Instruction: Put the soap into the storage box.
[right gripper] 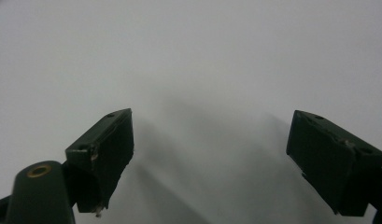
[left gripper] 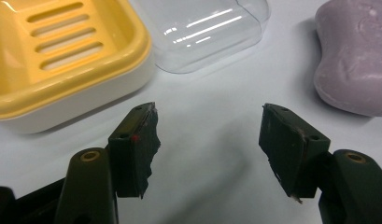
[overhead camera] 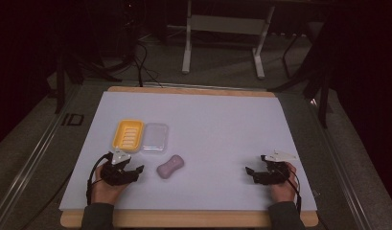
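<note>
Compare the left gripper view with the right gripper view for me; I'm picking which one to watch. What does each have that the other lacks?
The left gripper view alone has the yellow soap dish, the clear lid beside it and the purple soap bar, all lying ahead of the open left gripper. The right gripper view alone has the right gripper, open over bare surface. Both share the pale table sheet and empty jaws.
</note>
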A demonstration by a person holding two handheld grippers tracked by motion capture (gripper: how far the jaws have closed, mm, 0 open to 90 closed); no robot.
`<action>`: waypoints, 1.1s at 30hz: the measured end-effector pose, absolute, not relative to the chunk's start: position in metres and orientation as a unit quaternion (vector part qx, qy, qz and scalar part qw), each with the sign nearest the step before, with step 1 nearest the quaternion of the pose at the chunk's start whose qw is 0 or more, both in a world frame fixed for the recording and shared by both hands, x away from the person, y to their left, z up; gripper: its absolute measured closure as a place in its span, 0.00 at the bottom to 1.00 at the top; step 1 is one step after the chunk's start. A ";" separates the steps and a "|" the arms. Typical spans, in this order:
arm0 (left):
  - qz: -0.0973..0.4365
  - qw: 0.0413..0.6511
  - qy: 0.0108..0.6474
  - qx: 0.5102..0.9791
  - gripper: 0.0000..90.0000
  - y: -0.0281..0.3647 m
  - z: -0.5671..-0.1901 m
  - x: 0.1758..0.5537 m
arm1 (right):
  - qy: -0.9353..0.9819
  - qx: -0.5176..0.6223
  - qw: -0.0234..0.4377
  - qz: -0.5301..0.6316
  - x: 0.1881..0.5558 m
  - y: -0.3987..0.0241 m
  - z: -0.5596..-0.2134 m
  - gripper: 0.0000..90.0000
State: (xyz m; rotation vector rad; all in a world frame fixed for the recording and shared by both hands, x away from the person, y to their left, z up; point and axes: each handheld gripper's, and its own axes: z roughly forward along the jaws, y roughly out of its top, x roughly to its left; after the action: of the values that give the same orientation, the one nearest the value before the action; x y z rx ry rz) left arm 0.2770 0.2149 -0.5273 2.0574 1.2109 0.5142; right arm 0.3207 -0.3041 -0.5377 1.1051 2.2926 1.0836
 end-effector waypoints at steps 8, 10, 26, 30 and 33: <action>0.190 0.358 0.477 0.780 0.42 0.221 -0.521 0.273 | 0.778 0.392 0.217 0.441 0.310 -0.314 -0.534 0.16; 0.186 0.358 0.474 0.782 0.42 0.219 -0.519 0.272 | 0.777 0.388 0.221 0.442 0.309 -0.314 -0.535 0.16; 0.189 0.320 0.445 0.814 0.42 0.207 -0.495 0.277 | 0.779 0.385 0.223 0.442 0.308 -0.313 -0.535 0.16; 0.172 0.325 0.441 0.818 0.41 0.204 -0.491 0.280 | 0.780 0.383 0.224 0.442 0.308 -0.313 -0.535 0.16; 0.170 0.321 0.438 0.822 0.41 0.200 -0.488 0.283 | 0.778 0.384 0.223 0.444 0.308 -0.313 -0.534 0.16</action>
State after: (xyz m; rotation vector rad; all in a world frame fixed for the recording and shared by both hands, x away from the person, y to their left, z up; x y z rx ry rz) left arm 0.2831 0.2001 -0.4879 2.1605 1.1506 0.4474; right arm 0.3078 -0.3135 -0.5344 1.0599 2.1493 1.2251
